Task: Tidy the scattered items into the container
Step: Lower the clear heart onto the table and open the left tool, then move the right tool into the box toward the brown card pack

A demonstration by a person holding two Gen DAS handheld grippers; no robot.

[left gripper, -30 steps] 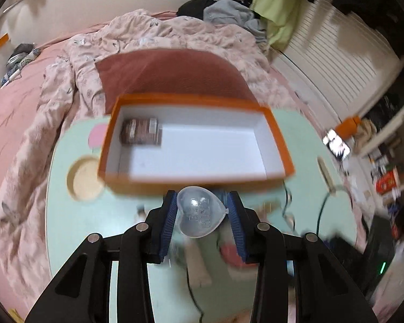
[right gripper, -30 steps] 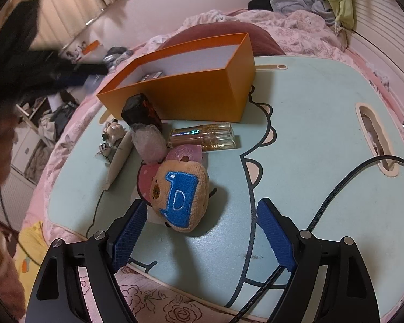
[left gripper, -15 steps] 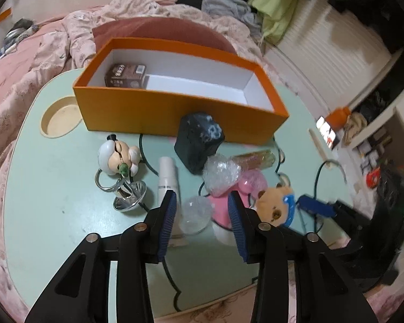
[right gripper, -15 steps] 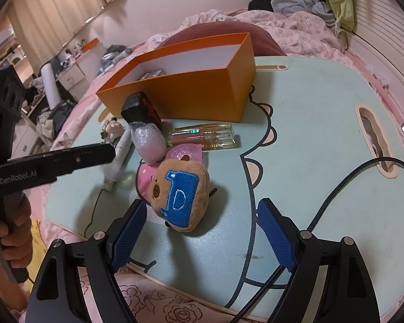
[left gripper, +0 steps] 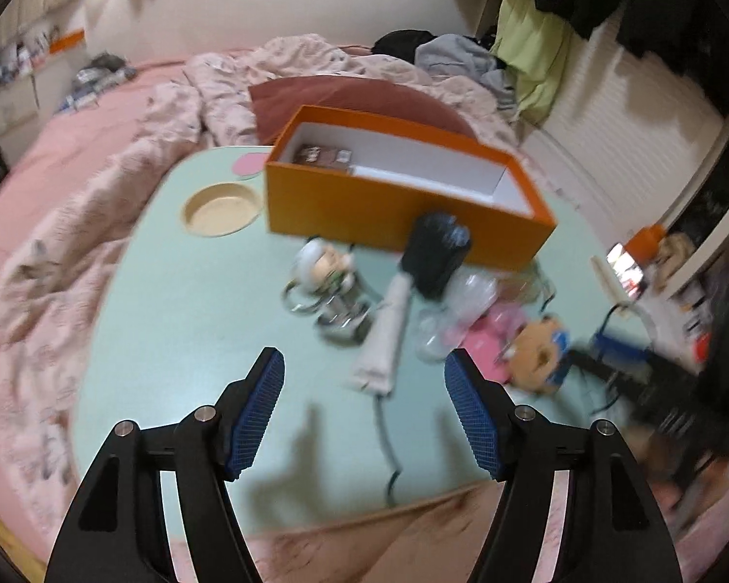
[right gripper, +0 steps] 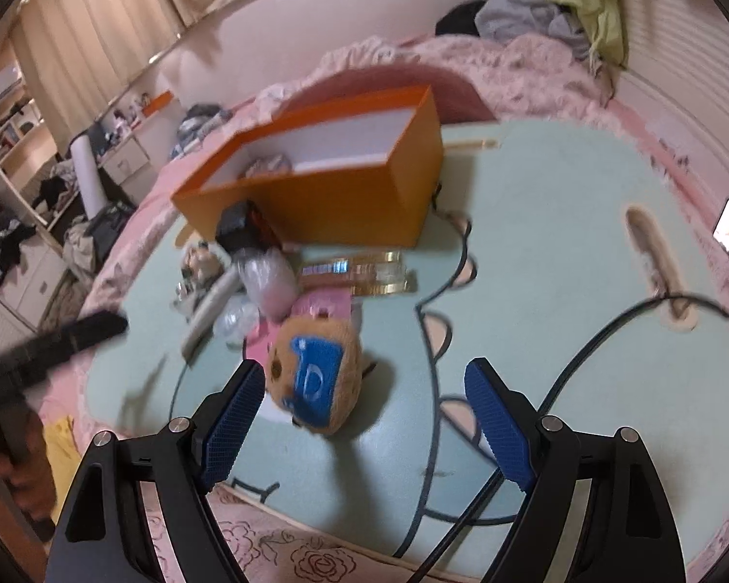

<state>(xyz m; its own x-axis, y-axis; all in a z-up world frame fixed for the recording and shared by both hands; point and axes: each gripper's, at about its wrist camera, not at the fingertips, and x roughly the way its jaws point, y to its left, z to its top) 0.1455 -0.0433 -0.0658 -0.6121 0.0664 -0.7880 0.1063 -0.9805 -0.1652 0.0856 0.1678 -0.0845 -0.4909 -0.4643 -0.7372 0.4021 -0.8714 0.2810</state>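
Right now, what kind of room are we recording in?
Most likely a bedroom: a low mint-green table sits on a bed with a pink quilt, clothes are heaped by the wall, and curtains hang beyond.

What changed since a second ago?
Left hand-held gripper brought the clear heart-shaped case from over the orange box down to the table; its jaws have just been opening, and the case lies free. Right hand-held gripper stays open by the plush bear.

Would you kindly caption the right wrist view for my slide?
Open right gripper above a plush toy, orange box behind.
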